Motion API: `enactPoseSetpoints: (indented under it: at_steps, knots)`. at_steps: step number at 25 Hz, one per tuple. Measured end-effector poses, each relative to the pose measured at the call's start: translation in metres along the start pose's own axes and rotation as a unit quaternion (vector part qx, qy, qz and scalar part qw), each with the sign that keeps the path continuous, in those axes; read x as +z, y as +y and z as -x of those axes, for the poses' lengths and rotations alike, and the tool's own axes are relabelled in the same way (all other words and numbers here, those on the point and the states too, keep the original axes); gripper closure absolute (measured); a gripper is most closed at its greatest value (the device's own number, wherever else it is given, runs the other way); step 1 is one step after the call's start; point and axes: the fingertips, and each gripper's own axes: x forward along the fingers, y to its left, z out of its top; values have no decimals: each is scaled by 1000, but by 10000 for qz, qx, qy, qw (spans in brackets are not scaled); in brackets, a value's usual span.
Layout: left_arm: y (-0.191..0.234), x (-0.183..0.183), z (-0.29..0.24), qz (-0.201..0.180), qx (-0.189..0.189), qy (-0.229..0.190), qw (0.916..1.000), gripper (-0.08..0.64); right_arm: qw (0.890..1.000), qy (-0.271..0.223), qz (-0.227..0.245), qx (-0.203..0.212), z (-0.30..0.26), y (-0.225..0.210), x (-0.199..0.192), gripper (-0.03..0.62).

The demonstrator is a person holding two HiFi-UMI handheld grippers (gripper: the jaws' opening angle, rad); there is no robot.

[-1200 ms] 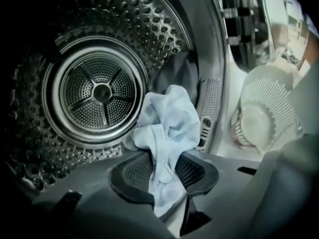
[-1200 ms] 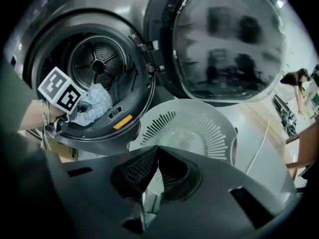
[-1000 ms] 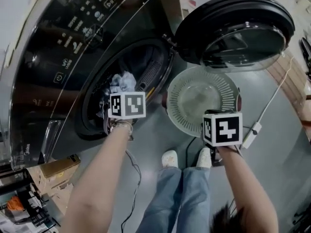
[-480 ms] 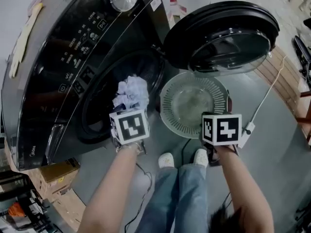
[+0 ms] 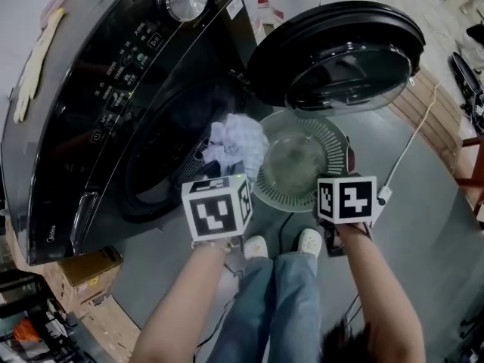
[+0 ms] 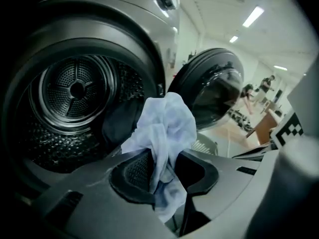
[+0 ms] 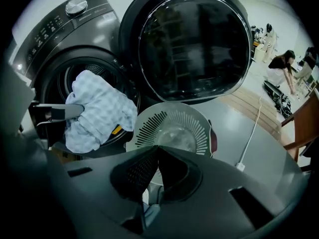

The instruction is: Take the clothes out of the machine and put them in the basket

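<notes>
Head view looks down on a black machine [image 5: 91,104] with its round door [image 5: 340,55] swung wide open. A round basket [image 5: 338,151] with slits in its wall sits on the floor, under the door and just beside the machine's mouth. Its bottom shows.

The left gripper [image 6: 160,159] has its jaws pinched tight on a pale blue and white cloth [image 6: 167,121]. The cloth bunches up above the jaws, and a bit hangs down below them. It is up in the air, out of the machine, in front of the mouth and near the basket's left rim. It is not in the basket.

Behind the cloth, the left gripper view shows the shiny drum [image 6: 75,91]. Something dark [image 6: 117,128] lies at the drum's front edge. I cannot tell what it is.

The right gripper [image 7: 157,151] has its jaws pressed together with nothing between them. It points down, near the basket's right side, and the basket lies just past its jaws.

Two white shoes [image 5: 257,246] stand on the grey floor between the arms. A white cable [image 5: 412,138] runs over the floor on the right.
</notes>
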Motion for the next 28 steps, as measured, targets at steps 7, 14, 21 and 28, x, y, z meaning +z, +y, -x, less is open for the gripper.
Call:
enactPoseSetpoints:
  at_steps: [7,14,21,28]
  knots:
    - [-56,0,-13,-177,-1299,-32,9914,442,9999,-28,-135,-62,6,-11,-6,592]
    - [-96,-16,-37,-774,-1860,131,9794,442,9990,39,-401,-191,4,-34,-21,592]
    - [-120,-31,-66,-878,-2011,391,9748,424,9982,107,-531,-243,-3,-48,-30,591]
    - [-129,-30,-81,-955,-2223,378,9695,138,9979,110,-582,-275,-12,-51,-33,592]
